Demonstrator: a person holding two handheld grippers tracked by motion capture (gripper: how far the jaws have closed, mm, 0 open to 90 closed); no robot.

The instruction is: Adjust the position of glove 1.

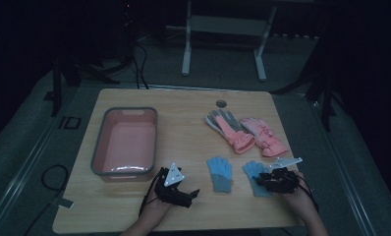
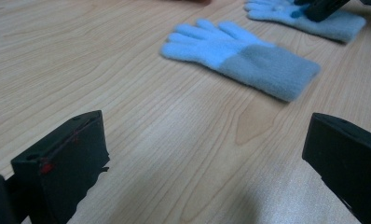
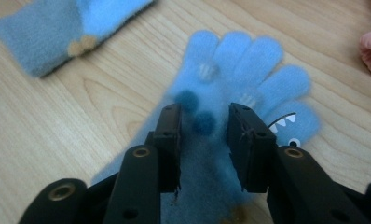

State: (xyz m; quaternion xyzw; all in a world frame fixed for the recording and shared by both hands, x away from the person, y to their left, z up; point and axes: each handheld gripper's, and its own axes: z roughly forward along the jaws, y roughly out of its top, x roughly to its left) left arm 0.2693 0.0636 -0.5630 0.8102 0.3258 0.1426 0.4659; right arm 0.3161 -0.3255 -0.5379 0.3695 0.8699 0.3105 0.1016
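Blue glove, its cuff hidden, is pinched by the right gripper; left gripper at nine o'clock gapes wide.

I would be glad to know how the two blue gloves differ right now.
The left blue glove lies free on the table; the right blue glove sits between the right gripper's jaws. The left glove shows a small tan spot near its grey cuff; the right glove shows dark pompoms and a toothy face. Both are light blue knit, fingers pointing away from the person.

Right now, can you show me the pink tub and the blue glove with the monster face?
pink tub [image 1: 150,140], high view, right rim.
blue glove with the monster face [image 3: 249,56], right gripper view, glove's fingers.
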